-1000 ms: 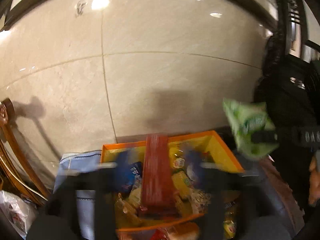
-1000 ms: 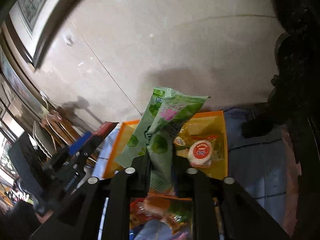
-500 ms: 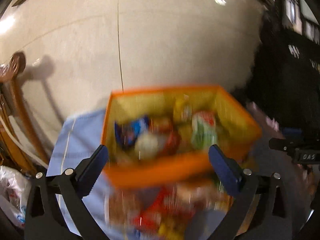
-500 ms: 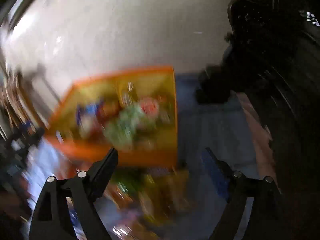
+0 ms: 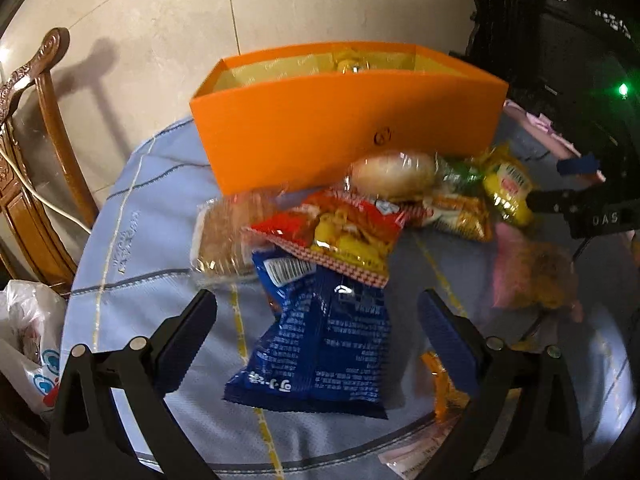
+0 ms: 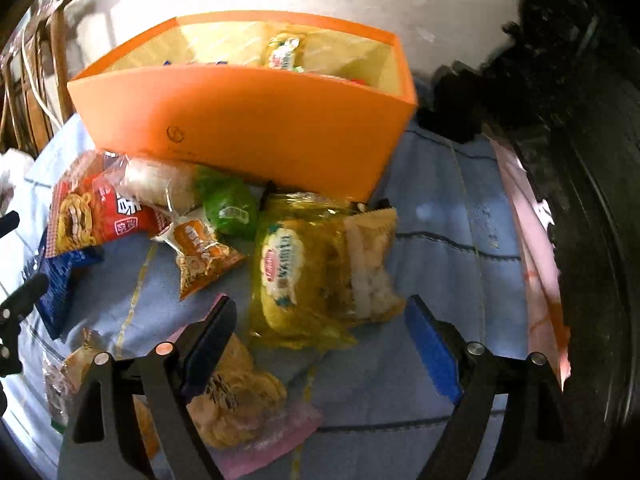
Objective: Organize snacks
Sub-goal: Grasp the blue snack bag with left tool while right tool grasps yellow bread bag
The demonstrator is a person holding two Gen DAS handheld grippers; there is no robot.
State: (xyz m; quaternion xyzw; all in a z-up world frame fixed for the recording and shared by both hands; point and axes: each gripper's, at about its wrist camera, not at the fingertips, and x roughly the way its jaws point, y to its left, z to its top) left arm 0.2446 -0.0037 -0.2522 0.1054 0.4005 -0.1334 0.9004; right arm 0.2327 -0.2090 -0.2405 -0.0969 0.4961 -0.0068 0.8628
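Observation:
An orange box point(image 5: 344, 128) with a yellow lining stands at the back of the table and holds several snack packs; the same orange box point(image 6: 248, 120) fills the top of the right wrist view. My left gripper point(image 5: 318, 316) hangs open over a blue snack bag point(image 5: 320, 344), not touching it. A red chips bag point(image 5: 332, 232) lies just beyond. My right gripper point(image 6: 320, 320) is open above a yellow pack point(image 6: 304, 276), with nothing pressed between its pads. A green pack point(image 6: 230, 206) and an orange pack point(image 6: 200, 256) lie to its left.
A light blue tablecloth point(image 5: 152, 248) covers the table. A wooden chair point(image 5: 36, 148) and a white plastic bag point(image 5: 28, 344) are at the left. Dark furniture point(image 6: 580, 160) stands at the right. A round bun point(image 5: 394, 174) and a pink-edged cracker bag point(image 6: 240, 404) lie loose.
Both grippers let go: the left dropped a red pack, the right a green pack, into the box. Both then opened wide and sank toward the loose snacks in front of the box.

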